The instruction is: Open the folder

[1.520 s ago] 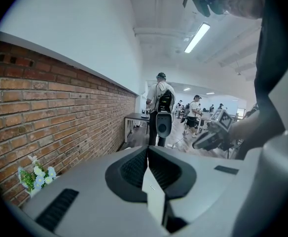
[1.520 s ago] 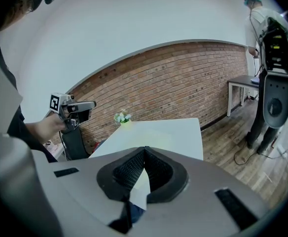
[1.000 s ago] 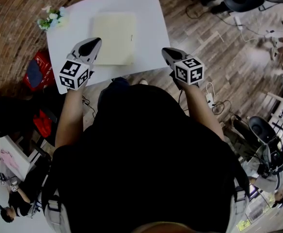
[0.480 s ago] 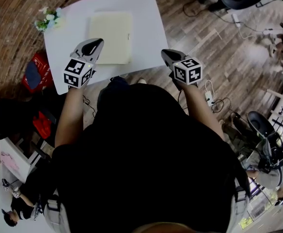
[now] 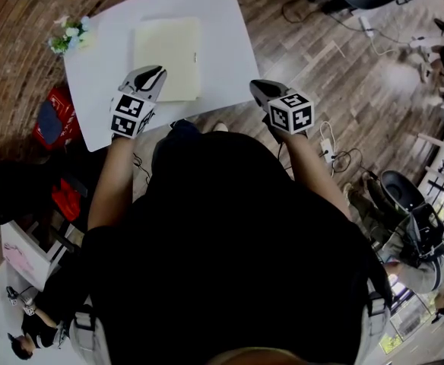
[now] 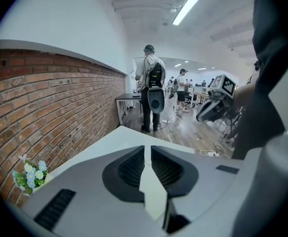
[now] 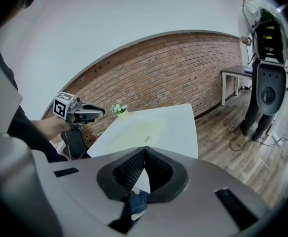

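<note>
Folder [image 5: 167, 58], pale yellow and closed, lies flat on the white desk [image 5: 226, 52], with a small bunch of flowers [image 5: 68, 36] at the desk's far left corner. The left hand-held gripper [image 5: 153, 73] points at the folder's near left corner, and its jaws have just been opening to a narrow slit with nothing between them. The right hand-held gripper [image 5: 256, 88] hangs beside the desk's near right edge, its jaws pressed together and empty.

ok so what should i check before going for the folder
1. folder flat and closed on table: ok
2. left gripper by folder's near corner: ok
3. left jaws wide enough: not ok, just been opening, only a slit, nothing between
4. right gripper over table: not ok, off its right edge, jaws shut, empty
5. flowers clear of folder: ok
6. clasp undone: cannot tell
</note>
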Motion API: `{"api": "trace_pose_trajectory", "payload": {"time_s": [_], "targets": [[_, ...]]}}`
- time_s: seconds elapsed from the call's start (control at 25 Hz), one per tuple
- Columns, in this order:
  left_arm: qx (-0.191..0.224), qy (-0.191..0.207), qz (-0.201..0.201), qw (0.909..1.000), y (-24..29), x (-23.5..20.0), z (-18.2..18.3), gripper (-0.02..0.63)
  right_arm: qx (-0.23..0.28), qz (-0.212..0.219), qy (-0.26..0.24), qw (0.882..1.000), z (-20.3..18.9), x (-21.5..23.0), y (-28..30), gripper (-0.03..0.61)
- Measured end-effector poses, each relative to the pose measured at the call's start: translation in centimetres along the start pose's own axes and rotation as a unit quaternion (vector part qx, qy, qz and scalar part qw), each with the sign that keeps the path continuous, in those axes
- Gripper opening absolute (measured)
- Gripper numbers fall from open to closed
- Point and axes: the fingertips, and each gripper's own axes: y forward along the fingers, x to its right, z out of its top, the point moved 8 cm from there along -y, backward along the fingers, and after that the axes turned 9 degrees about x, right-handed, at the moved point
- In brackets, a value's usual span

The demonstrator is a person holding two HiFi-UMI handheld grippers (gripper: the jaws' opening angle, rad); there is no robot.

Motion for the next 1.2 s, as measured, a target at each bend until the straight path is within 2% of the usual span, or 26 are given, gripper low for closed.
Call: {"api": "trace_pose_trajectory", "payload": {"time_s": [0.36,0.88,1.2], "targets": [[-0.024,0.035,-0.009,0.999,1.8,1.3,-1.2,0.061,-0.004,-0.004,0.003,1.0,-0.8,0.2,-0.8,0.023],[-0.029,0.025,-0.038,0.9985,2.7,3.4,-4.1,0.113,-0.007,-0.009,0.004,1.0,-1.9,-0.4,-1.7,0.023],[-0.042,0.034,-0.032,0.9981,3.3,4.1,-5.5,0.141,-0.011,-0.01,0.003,1.0,-2.4,-0.4,-2.3,0.023]]}}
